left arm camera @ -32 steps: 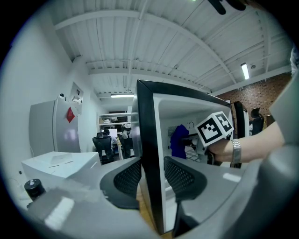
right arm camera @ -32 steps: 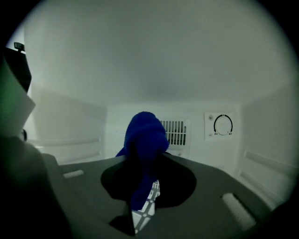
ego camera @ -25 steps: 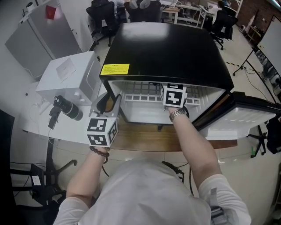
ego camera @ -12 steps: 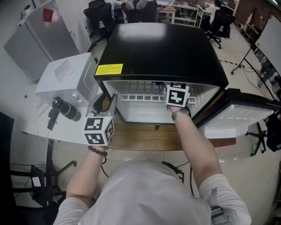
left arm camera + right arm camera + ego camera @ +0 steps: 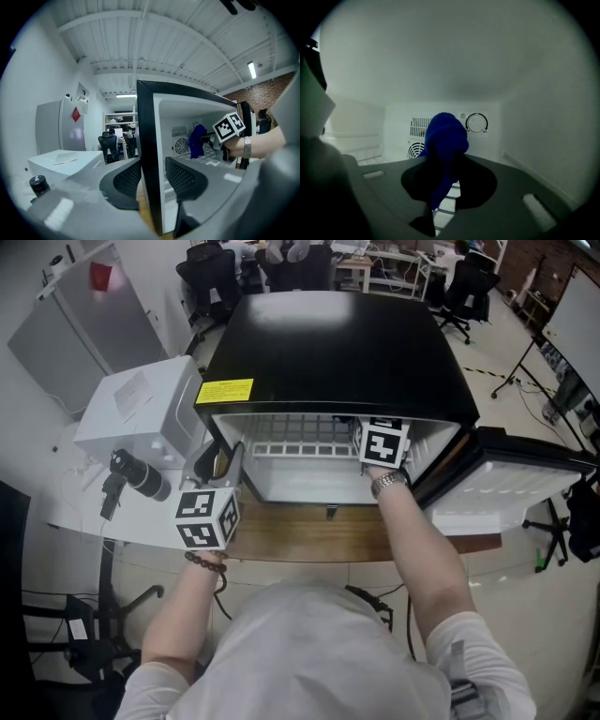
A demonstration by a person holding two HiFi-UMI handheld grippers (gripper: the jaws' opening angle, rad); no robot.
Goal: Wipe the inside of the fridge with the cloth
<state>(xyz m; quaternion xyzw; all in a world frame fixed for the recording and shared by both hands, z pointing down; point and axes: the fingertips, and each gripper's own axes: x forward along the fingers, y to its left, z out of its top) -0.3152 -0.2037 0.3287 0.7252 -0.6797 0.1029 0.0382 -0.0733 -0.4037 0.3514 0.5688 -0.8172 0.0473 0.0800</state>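
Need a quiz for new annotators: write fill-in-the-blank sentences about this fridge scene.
The right gripper is shut on a ____ cloth. The left gripper straddles the ____-hand side wall of the fridge. Its door stands ____.
Missing words: blue; left; open.
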